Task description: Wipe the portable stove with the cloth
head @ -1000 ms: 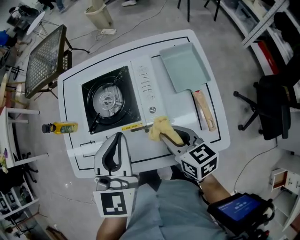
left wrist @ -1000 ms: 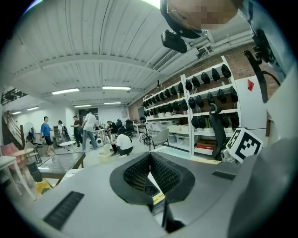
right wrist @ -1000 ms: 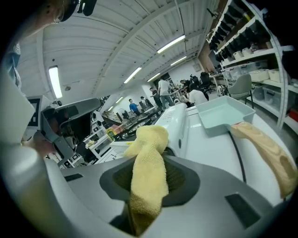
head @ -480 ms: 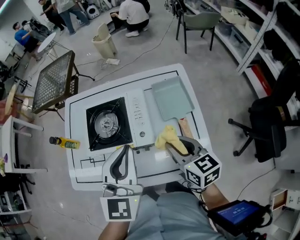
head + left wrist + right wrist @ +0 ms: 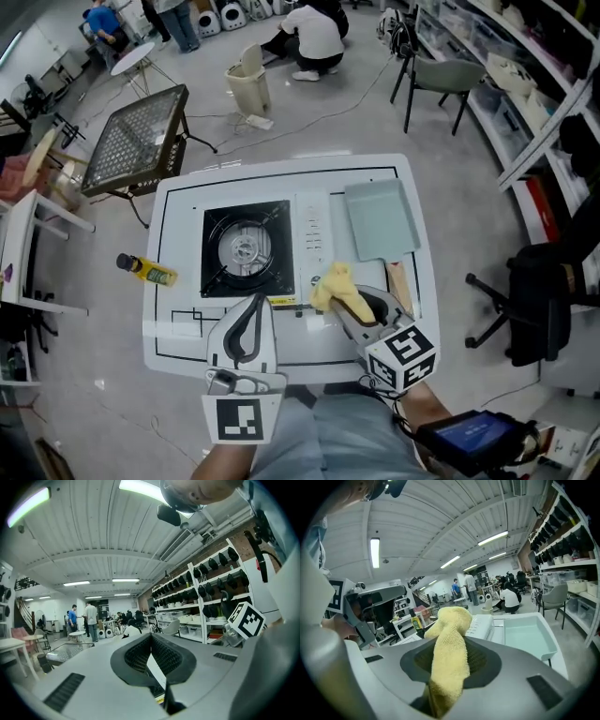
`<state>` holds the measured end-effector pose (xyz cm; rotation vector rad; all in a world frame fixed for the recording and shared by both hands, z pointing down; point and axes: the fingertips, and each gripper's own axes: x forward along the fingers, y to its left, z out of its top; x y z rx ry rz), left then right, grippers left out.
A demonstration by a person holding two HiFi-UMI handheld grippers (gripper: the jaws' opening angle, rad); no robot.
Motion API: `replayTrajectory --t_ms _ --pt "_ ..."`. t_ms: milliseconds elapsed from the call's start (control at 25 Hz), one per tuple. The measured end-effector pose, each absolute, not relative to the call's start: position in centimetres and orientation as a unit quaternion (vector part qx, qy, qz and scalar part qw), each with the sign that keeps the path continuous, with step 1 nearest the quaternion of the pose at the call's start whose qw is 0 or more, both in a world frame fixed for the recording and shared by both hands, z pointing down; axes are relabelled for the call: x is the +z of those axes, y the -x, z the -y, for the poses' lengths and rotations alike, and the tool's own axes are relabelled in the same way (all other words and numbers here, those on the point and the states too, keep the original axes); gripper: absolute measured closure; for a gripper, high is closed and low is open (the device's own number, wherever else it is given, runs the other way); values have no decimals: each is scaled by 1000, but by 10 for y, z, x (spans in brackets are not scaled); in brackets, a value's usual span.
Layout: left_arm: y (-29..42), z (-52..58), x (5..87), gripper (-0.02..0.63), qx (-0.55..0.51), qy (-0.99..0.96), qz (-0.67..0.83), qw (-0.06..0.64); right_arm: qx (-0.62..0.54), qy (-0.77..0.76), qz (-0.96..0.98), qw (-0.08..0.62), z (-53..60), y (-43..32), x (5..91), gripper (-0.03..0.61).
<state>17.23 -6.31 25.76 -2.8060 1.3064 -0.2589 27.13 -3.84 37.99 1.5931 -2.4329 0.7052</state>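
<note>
The portable stove [image 5: 246, 249], a black burner with a white control strip [image 5: 314, 239], sits in the middle of the white table [image 5: 178, 319]. My right gripper [image 5: 341, 300] is shut on the yellow cloth [image 5: 333, 283], which hangs over the table just off the stove's front right corner. In the right gripper view the cloth [image 5: 447, 656] stands up between the jaws of this gripper [image 5: 449, 645]. My left gripper [image 5: 254, 300] hovers at the table's front edge before the stove, jaws together and empty; its own view shows the left gripper [image 5: 151, 638] with nothing between the pads.
A light blue square pan [image 5: 380, 220] with a wooden handle [image 5: 401, 283] lies right of the stove. A yellow bottle [image 5: 145, 269] is beside the table's left edge. A wire mesh rack [image 5: 136, 141] stands back left, chairs [image 5: 548, 300] to the right, people behind.
Both grippers have lifted a little, the right one rolling with the cloth still gripped. The head view has tilted up, so the table sits lower in the picture and more room shows.
</note>
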Motion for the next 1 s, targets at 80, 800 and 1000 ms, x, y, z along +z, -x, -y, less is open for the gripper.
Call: replayTrajectory --t_ms 80,800,1000 --pt "-164 73 270 595 -93 902 -421 11 247 -530 807 85 42 -263 396 442" --pt "-126 176 332 595 -145 902 -404 -40 281 -581 755 112 124 -267 443 442" --pt "-122 199 338 595 -147 900 -408 -48 281 -589 749 116 153 -277 444 442"
